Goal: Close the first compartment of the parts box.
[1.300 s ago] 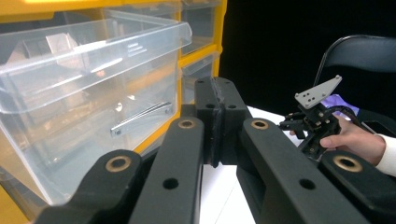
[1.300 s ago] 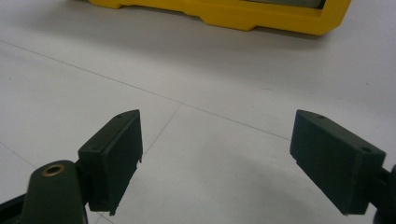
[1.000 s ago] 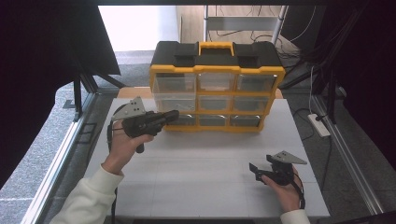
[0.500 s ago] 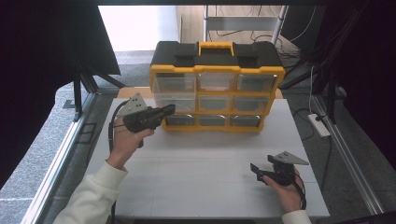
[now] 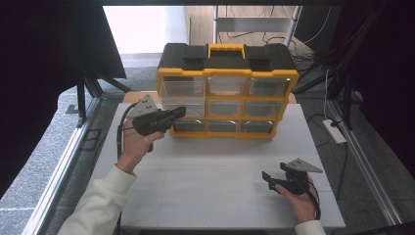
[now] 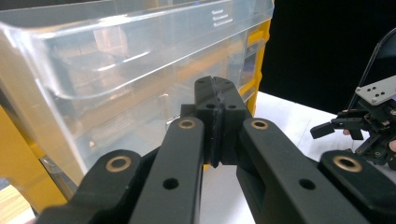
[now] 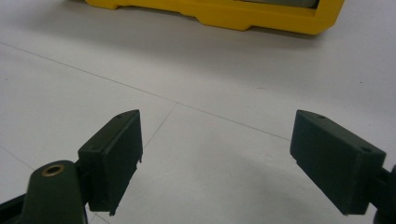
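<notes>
A yellow and black drawer organiser [image 5: 227,73] with clear drawers stands at the back of the white table [image 5: 215,171]. My left gripper [image 5: 180,112] is held level in front of its left column of drawers, tips at the middle-left drawer. In the left gripper view its jaws [image 6: 217,121] are pressed together with nothing between them, just before a clear drawer front [image 6: 116,70]. My right gripper [image 5: 269,180] rests low near the table's front right. Its jaws [image 7: 219,135] stand wide apart over bare table, with the organiser's yellow base [image 7: 261,14] farther off.
A white power strip [image 5: 334,131] lies on the floor to the right of the table. Metal rails run along both sides, and dark curtains hang left and right. Open table surface lies between the two grippers.
My left gripper has risen a little and edged closer to the organiser's left drawers. The right gripper has stayed where it was.
</notes>
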`<state>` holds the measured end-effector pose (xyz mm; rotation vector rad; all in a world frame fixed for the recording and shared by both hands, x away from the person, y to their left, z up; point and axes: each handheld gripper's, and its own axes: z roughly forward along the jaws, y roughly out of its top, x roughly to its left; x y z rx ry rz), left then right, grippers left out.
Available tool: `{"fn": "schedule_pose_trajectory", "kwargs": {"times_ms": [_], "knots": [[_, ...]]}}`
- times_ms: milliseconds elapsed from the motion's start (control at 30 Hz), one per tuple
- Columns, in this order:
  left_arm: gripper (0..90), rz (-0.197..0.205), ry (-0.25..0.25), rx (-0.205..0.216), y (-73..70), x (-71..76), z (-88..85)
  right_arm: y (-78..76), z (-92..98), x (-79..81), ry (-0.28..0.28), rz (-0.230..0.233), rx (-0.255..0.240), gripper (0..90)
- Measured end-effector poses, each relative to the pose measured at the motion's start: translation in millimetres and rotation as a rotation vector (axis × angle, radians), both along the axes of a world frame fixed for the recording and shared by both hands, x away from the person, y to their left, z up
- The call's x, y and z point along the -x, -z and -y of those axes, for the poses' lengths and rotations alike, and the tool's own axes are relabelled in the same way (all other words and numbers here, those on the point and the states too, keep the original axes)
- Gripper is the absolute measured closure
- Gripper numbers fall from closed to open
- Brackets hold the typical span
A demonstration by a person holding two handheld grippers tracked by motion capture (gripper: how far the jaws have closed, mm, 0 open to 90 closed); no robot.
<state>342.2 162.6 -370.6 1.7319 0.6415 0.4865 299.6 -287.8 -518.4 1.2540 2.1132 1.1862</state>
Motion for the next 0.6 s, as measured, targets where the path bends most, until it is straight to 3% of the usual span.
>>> {"fn": "schedule_pose_trajectory", "kwargs": {"times_ms": [600], "knots": [[89.2,-0.013,-0.016,0.004,-0.5,-8.3,-2.4,-0.3,0.0,-1.0,0.003,-0.003,0.007,17.2]]}}
